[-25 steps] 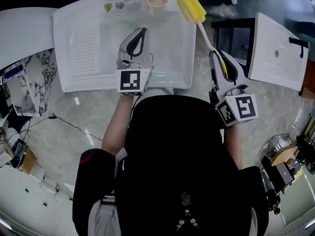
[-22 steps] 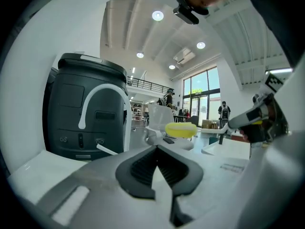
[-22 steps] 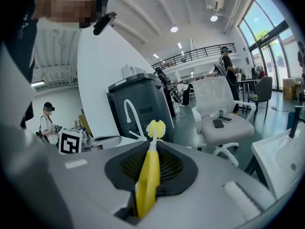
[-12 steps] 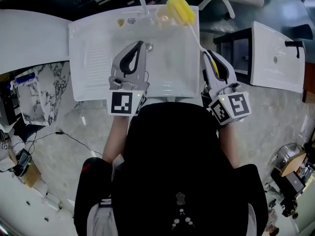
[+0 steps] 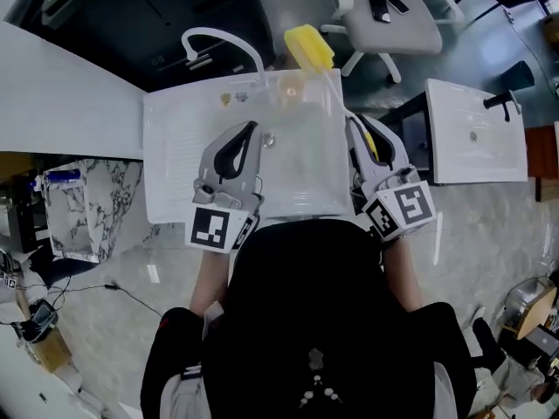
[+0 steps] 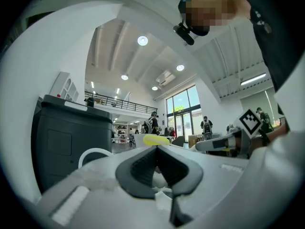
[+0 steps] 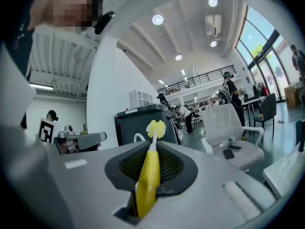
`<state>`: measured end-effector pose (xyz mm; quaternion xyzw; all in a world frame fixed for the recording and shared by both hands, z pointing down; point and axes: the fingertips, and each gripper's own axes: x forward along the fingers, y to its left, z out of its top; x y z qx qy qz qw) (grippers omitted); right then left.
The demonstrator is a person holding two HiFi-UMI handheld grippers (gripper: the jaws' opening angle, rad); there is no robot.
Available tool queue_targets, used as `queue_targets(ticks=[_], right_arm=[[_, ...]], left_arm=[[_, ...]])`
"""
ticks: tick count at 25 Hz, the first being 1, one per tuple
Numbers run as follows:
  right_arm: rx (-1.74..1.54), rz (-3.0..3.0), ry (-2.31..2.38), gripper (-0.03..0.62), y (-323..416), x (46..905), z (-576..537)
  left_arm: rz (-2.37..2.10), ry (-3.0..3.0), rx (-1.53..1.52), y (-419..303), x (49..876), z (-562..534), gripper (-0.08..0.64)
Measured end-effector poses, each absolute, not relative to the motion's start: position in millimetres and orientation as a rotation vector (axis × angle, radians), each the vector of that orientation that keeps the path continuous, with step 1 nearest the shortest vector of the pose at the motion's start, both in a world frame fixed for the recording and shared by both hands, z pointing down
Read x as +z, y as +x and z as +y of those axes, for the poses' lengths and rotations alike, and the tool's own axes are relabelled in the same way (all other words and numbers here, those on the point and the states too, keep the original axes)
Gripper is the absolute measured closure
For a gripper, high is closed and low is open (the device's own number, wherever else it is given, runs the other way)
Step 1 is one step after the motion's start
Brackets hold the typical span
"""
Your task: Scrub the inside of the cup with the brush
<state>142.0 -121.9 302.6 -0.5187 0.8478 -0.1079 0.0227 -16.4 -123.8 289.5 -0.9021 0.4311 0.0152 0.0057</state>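
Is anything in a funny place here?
Nothing looks spilled or broken. One odd thing: the yellow brush, clamped in the right gripper, has its head poking out past the back rim of the sink, while the cup sits alone by the faucet. The left gripper is shut on nothing.

- The left gripper [image 5: 250, 129] lifts clear of the sink [image 5: 166, 155] and now hangs higher above the basin.
- The right gripper [image 5: 351, 122] rises too, carrying the brush [image 5: 307, 48]. The brush's yellow head moves from beside the cup [image 5: 291, 88] to past the sink's far rim, near the faucet [image 5: 229, 37].
- In the head view the sink shrinks and slides lower, and an office chair [image 5: 384, 20] comes into sight.
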Motion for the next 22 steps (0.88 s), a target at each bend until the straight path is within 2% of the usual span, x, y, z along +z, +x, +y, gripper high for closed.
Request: queue_targets(ticks=[10, 22], right_arm=[[-0.169, 2.579, -1.59, 0.551, 140.6, 238.1, -126.1], [-0.171, 2.527, -1.592, 0.551, 127.0, 225.8, -131.8]], left_arm=[[1.324, -2.794, 0.1, -13.6, 245.9, -124.3, 0.558], [1.289, -2.779, 0.085, -9.0, 240.9, -125.2, 0.558]])
